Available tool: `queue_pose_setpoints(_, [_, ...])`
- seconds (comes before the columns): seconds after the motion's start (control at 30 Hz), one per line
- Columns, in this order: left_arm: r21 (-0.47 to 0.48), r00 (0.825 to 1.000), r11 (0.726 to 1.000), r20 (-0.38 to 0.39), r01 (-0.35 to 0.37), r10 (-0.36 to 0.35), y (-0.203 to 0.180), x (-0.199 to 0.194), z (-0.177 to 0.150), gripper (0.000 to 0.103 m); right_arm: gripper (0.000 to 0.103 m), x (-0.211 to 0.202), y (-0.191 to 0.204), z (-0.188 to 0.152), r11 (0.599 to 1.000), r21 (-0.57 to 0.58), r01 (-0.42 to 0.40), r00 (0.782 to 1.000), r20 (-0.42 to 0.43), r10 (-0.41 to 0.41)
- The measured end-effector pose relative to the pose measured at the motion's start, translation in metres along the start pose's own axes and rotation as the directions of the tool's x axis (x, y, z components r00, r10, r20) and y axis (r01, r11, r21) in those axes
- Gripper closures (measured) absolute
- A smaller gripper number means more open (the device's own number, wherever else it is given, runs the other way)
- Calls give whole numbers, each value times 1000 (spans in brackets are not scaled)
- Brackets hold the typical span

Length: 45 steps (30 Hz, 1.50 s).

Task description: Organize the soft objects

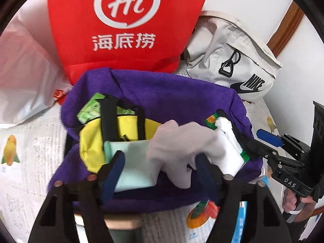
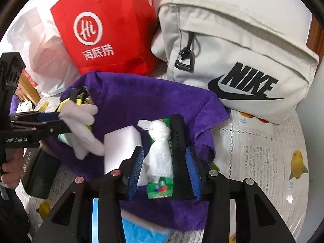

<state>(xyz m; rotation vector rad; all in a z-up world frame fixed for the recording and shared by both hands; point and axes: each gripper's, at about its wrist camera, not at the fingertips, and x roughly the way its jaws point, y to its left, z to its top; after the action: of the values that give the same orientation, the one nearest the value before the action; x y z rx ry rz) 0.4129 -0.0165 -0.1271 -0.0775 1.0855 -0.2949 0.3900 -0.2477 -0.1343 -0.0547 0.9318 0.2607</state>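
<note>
A surface [image 2: 263,141] under a lacy white cloth printed with yellow fruit carries a purple towel [image 1: 172,93] heaped with soft things. Behind it stand a red paper bag [image 1: 121,30] and a pale Nike backpack [image 2: 243,50]. The left tongs [image 1: 160,168] stand apart around a white glove [image 1: 182,139]; the right tongs [image 2: 165,168] stand apart around a tissue pack [image 2: 161,162] and black strap [image 2: 178,137].
</note>
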Motion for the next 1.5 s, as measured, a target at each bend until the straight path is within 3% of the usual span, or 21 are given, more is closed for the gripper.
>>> queue_pose_setpoints(0.23, [-5,999,1000,33,-31,31,7,-31,-10,24,59,-17,13,-7,1000,-16,0,1000,15,0])
queue_pose_setpoints(0.5, [-31,997,1000,82,-1,4,7,-64,-33,24,59,-48,32,-30,1000,-18,-18,999,46,18])
queue_pose_setpoints(1.1, [-34,993,998,108,56,-52,-14,-122,-144,24,57,-148,85,-147,997,-48,-63,991,114,68])
queue_pose_setpoints(1.5, [4,996,998,63,56,-57,-23,-120,-212,24,53,-155,108,-212,996,-57,-74,994,83,78])
